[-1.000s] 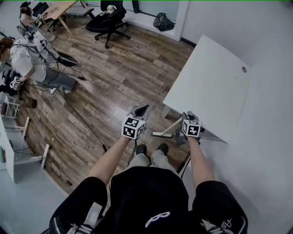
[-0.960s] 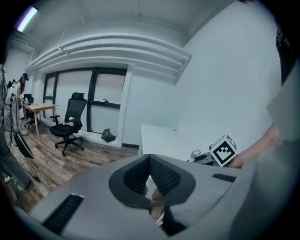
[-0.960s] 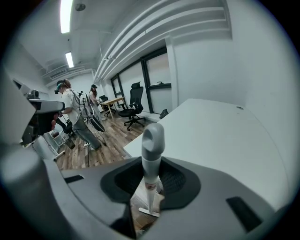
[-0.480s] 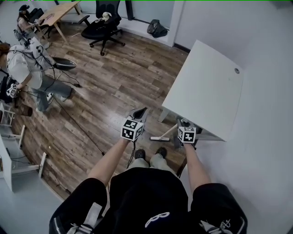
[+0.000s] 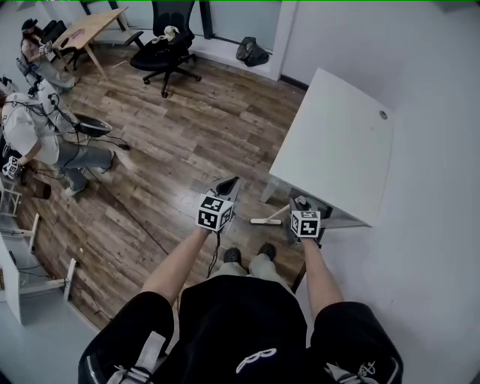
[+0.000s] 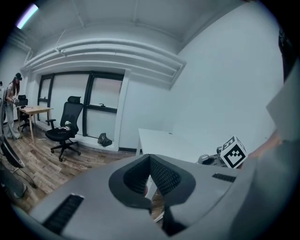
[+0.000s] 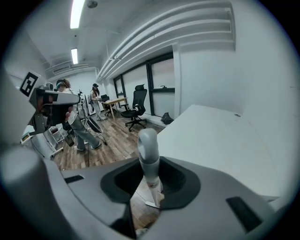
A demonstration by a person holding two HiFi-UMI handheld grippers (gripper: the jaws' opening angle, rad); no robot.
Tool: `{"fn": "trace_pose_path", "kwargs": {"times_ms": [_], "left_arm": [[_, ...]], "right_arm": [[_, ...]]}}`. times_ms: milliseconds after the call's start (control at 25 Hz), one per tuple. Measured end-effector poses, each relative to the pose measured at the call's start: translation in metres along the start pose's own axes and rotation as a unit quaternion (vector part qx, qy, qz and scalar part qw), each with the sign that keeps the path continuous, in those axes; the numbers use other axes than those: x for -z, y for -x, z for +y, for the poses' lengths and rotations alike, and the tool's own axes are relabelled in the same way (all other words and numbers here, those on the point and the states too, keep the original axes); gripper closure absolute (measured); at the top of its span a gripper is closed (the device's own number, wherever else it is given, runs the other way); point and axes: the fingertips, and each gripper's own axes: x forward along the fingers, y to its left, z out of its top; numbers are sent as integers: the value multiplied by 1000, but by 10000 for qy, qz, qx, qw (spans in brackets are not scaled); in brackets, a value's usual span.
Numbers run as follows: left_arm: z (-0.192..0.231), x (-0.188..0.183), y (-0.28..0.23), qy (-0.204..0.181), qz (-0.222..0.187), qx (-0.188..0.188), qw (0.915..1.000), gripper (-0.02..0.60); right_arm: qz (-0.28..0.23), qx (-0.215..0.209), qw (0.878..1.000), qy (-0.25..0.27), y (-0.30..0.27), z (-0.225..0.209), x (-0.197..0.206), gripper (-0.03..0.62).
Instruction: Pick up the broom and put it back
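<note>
Broom (image 7: 148, 146) gripped by right gripper (image 7: 151, 182)

A brown and grey wood-plank floor (image 5: 187, 142) spreads ahead and to the left of the left tool (image 5: 229, 182). Just beyond the right tool (image 5: 300, 201) stands a white table (image 5: 337, 142), beside a plain white wall (image 5: 427, 90). Far ahead of both tools, a black office chair (image 5: 169, 41) and a black bag (image 5: 251, 51) sit near tall dark-framed windows (image 6: 103, 101). A pale wooden desk (image 5: 86, 22) stands left of the chair. Strip lights (image 7: 77, 14) glow on the white ceiling.
</note>
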Motion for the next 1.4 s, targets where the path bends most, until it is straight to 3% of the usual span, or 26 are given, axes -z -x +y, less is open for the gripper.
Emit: {"fn": "trace_pose_path", "kwargs": {"times_ms": [400,1000,1400], "left_arm": [[21,-3,28,-20,-108,35,9999,574],[12,-29,45,-278,-334,256,9987,574],[-2,-24,62,-437,-331,405,9977,574]], "right_arm": [[-363,123,9992,147,21,21,-40,479],[-1229,228,9921,41,74,44,-126,479],[-1428,316,9892,27,102,57,-129,479]]}}
